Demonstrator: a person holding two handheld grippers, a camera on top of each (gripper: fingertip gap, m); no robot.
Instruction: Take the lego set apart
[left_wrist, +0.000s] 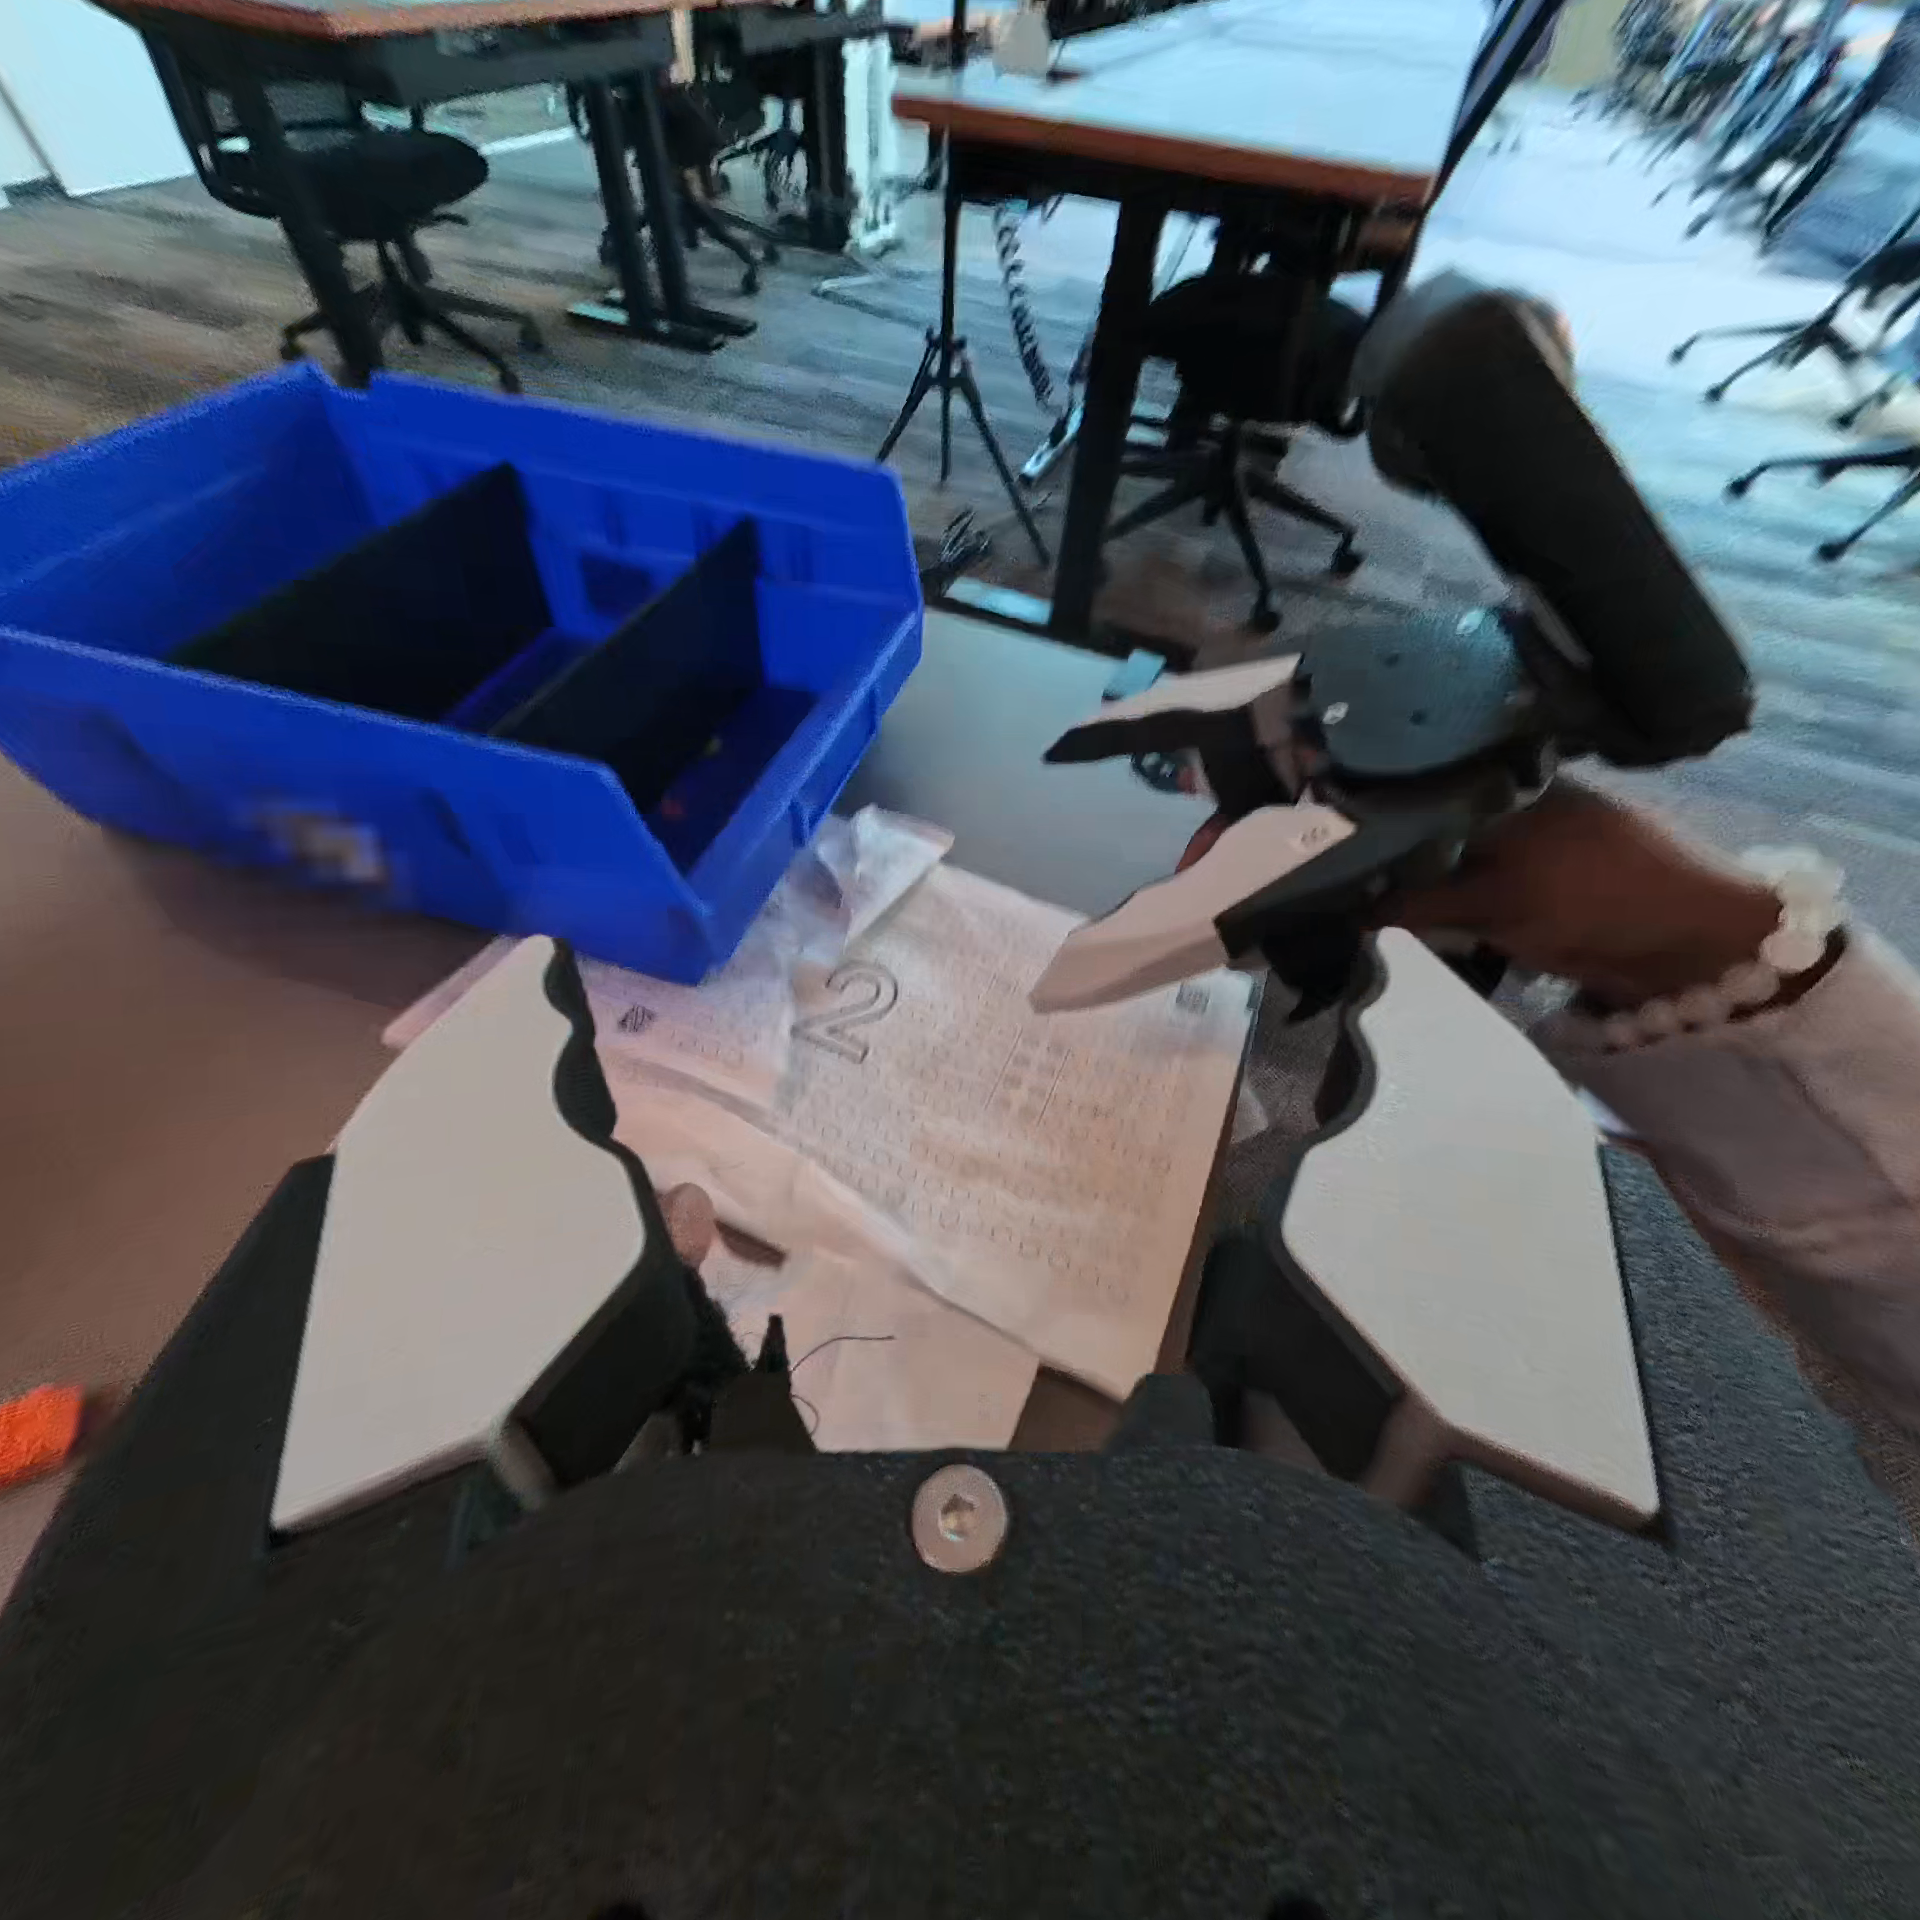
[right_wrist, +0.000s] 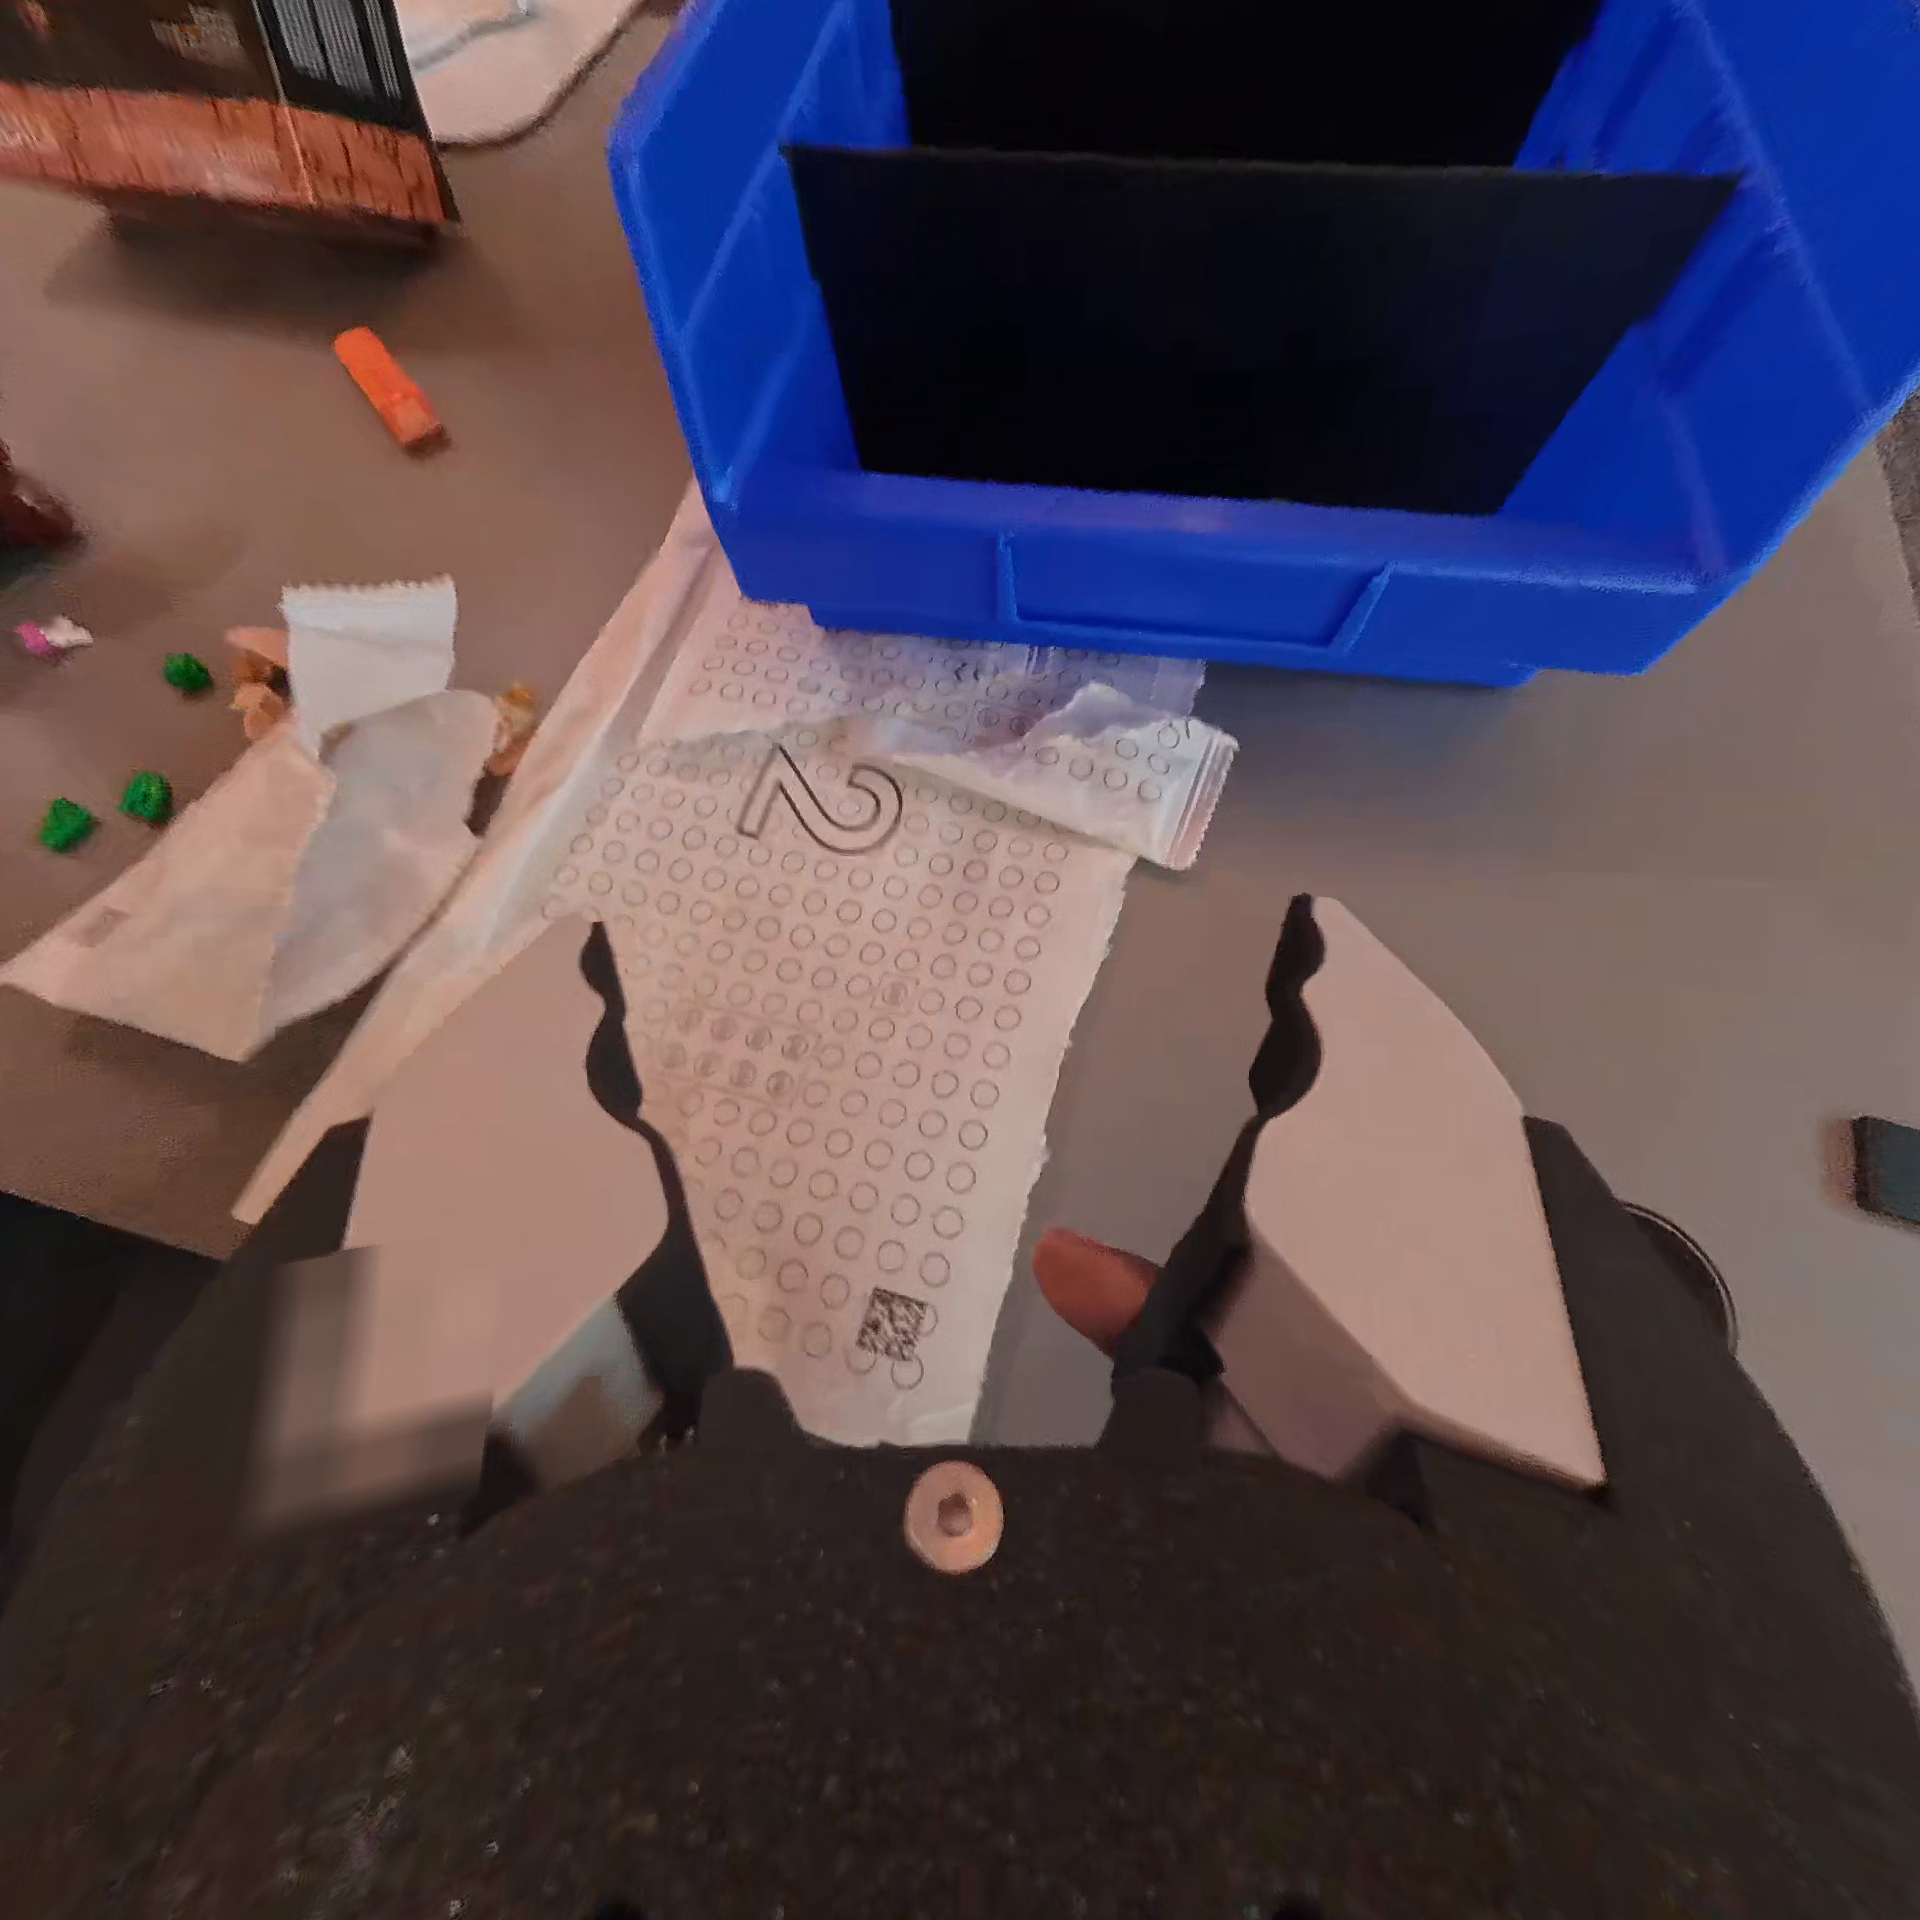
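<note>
Both tongs are spread wide with nothing between their tips. The left tongs (left_wrist: 966, 977) hang over a white paper bag (left_wrist: 935, 1122) printed with rows of small circles, which lies flat on the brown table (left_wrist: 208, 1039). The right tongs (right_wrist: 945, 925) hover above that same paper bag (right_wrist: 842, 1039), and in the left wrist view they (left_wrist: 1049, 873) come in from the right, tips parted, held by a hand (left_wrist: 1579, 914) with a pearl bracelet.

The blue bin (right_wrist: 1195, 592) with black dividers sits just beyond the bag, its front edge resting on the bag's far end. A torn strip of paper lies across the bag by the bin.

The lego pieces are well off to the left of the right tongs: small green pieces (right_wrist: 145, 798), a pink one (right_wrist: 52, 636) and tan bits (right_wrist: 255, 675) scattered on the table beside a second torn white bag (right_wrist: 270, 883). An orange piece (right_wrist: 387, 387) lies farther back, near a cardboard box (right_wrist: 229, 114). Nothing lego lies between either pair of tongs.
</note>
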